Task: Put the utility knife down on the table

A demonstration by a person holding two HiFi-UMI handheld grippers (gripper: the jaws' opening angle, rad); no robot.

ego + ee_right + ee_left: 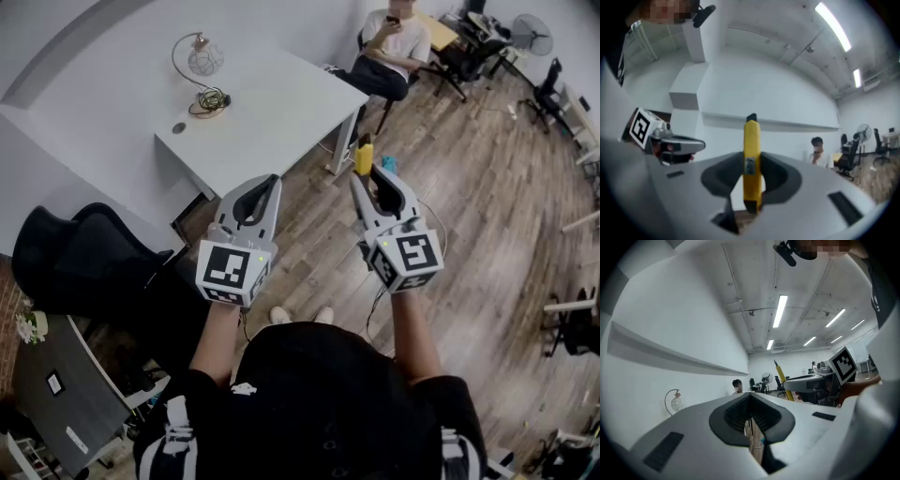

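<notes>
The right tongs (pixel 368 176) were clamped on the utility knife (pixel 752 150) — its yellow body stood upright between the dark pads, black tip uppermost, with the pads pressing on its lower half. In the head view the knife showed just above the centre of the frame, against the wooden floor (pixel 469 187) and just right of the white table (pixel 272 112), clear of its top. The left tongs (pixel 269 186) were left of centre, beside the other pair, jaws together at the tips and nothing between them. On the table, toward the upper left, stood a wire-globe lamp (pixel 202 62) — and a person (pixel 394 37) sat at the top right, past the table's far corner
</notes>
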